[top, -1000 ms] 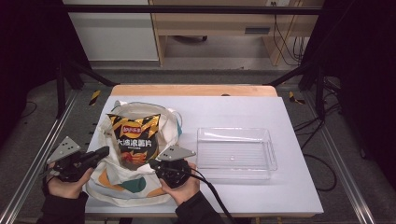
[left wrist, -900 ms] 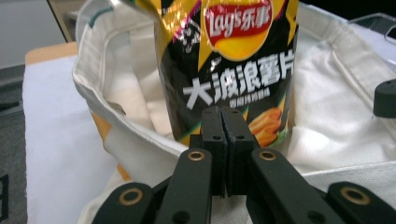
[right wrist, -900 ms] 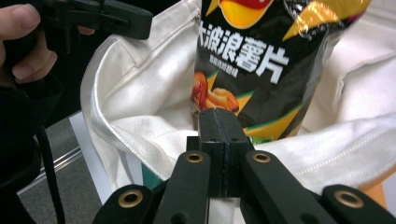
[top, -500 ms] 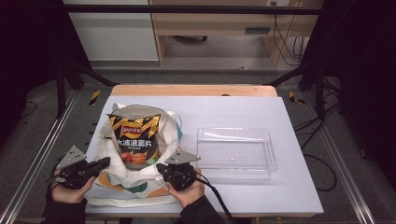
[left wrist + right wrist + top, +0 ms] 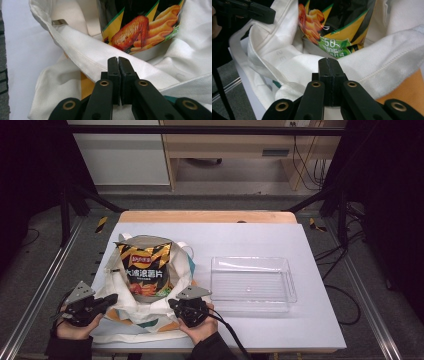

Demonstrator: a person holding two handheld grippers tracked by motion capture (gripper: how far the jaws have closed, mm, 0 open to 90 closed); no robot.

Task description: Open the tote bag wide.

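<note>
From the high view, my left tool [image 5: 107, 300] sits lower left and my right tool [image 5: 174, 304] bottom centre, both at the near edge of the white tote bag [image 5: 150, 312] on the tabletop [image 5: 260, 245]. The chip bag [image 5: 145, 270] stands inside it, left of centre; a clear tray [image 5: 252, 282] lies to its right.

Left gripper view: jaws closed, pinching the bag's hem, as far as I can tell.

Right gripper view: jaws closed on the cloth rim too, chips behind at top.
</note>
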